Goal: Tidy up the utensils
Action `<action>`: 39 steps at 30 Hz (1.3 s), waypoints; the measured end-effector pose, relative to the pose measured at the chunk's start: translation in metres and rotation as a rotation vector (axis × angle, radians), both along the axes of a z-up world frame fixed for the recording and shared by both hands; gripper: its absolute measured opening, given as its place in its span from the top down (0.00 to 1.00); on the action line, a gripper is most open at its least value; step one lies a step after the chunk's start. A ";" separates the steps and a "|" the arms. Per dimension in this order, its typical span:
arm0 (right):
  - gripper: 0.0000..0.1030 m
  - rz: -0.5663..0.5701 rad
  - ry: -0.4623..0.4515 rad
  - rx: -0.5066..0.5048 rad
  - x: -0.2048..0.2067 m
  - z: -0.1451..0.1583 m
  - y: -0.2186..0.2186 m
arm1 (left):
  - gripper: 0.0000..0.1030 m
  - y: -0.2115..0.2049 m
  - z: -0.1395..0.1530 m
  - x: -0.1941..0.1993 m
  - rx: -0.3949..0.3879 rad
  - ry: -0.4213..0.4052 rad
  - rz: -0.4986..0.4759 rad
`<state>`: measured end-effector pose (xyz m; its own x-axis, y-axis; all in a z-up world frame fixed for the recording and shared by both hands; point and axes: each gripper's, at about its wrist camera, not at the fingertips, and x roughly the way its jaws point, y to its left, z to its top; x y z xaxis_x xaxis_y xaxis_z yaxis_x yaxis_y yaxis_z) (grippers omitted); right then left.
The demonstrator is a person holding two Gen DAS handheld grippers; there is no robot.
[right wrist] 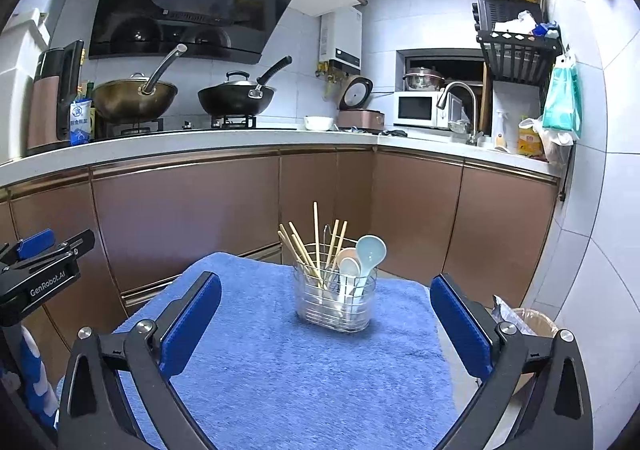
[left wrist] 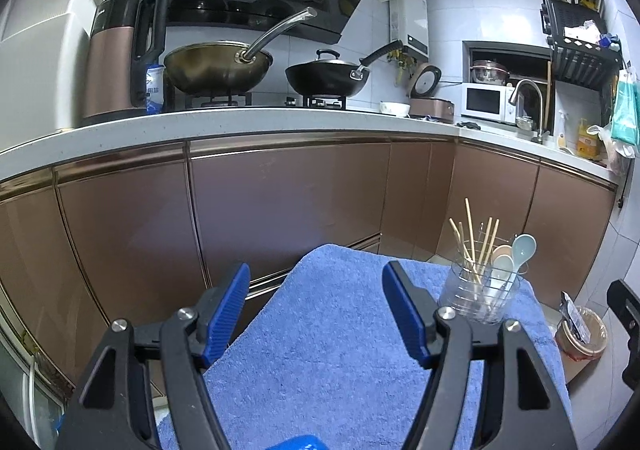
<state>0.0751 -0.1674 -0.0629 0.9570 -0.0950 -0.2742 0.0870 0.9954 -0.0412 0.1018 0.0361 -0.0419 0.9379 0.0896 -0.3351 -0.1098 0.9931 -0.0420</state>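
Observation:
A clear utensil holder with a wire frame (right wrist: 334, 300) stands on a blue towel (right wrist: 280, 362). It holds several wooden chopsticks (right wrist: 316, 246) and three spoons, one pale blue (right wrist: 370, 252). My right gripper (right wrist: 326, 326) is open and empty, just in front of the holder. My left gripper (left wrist: 316, 310) is open and empty over the towel (left wrist: 320, 362); the holder (left wrist: 478, 296) is to its right. The left gripper also shows at the left edge of the right wrist view (right wrist: 40, 262).
Brown cabinet doors (right wrist: 184, 218) stand behind the towel under a white counter (right wrist: 200, 142) with two woks, a kettle, a rice cooker and a microwave. A lined bin (right wrist: 528, 324) stands on the floor at right.

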 end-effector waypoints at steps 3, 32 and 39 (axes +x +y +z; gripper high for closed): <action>0.00 -0.002 0.005 0.000 0.000 0.000 -0.001 | 0.35 -0.002 0.000 -0.001 0.003 -0.004 -0.007; 0.00 -0.012 0.084 -0.016 0.009 -0.010 0.000 | 0.35 -0.013 -0.005 -0.004 0.022 0.017 -0.058; 0.00 -0.016 0.082 -0.022 0.008 -0.009 -0.001 | 0.35 -0.014 -0.004 -0.005 0.025 0.018 -0.062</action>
